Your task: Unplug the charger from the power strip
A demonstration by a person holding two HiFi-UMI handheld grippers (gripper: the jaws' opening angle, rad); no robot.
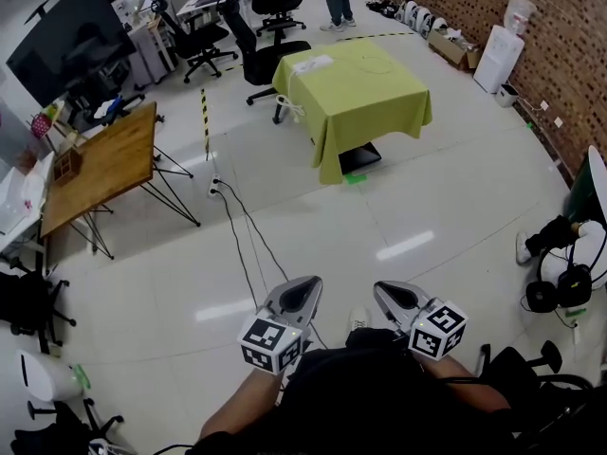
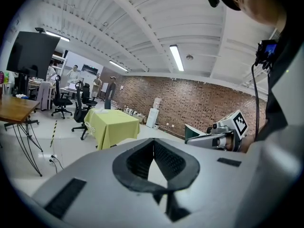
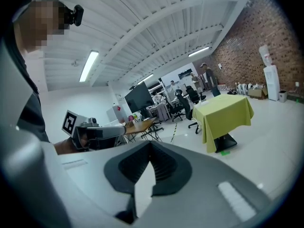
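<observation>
A: What does the head view give?
B: The left tool and the right tool are low, side by side, close to the person's body. The green worktop stands well apart from them. A white flat thing lies on it, too small to tell if it is the power strip
A: And the left gripper view?
B: Jaws together, nothing between them
A: The right gripper view?
B: Also together and empty, with the worktop far ahead

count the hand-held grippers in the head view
2. The left hand-held gripper is at bottom centre-left, the right hand-held gripper just right of it. None seem hidden.
</observation>
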